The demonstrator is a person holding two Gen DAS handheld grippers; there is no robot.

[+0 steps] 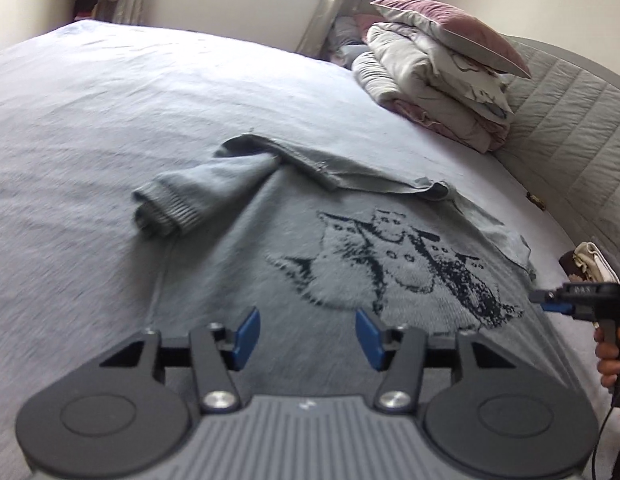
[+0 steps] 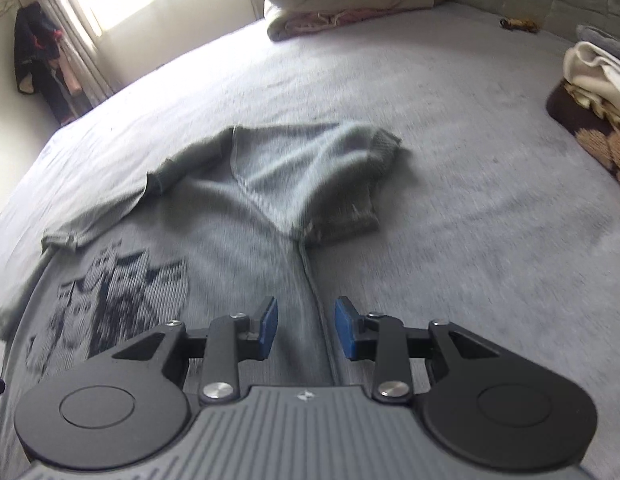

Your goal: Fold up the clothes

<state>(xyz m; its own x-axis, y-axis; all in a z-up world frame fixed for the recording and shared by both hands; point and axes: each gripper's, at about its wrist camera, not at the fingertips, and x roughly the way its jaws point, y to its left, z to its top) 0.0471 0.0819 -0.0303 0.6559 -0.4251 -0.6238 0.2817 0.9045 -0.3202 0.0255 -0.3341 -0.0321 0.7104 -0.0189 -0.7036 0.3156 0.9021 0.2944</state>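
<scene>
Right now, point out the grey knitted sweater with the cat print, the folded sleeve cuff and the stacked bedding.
grey knitted sweater (image 1: 394,268): left wrist view, cat print.
folded sleeve cuff (image 1: 166,216): left wrist view, ribbed end.
stacked bedding (image 1: 434,92): left wrist view, middle fold.

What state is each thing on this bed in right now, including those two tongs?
Grey sweater: spread flat on the bed, cat print up, both sleeves folded in.
Left tongs: open, holding nothing.
Right tongs: open, holding nothing, over the sweater's side seam.
Bedding pile: folded and stacked, pillow on top.
Bed sheet: lightly wrinkled.
</scene>
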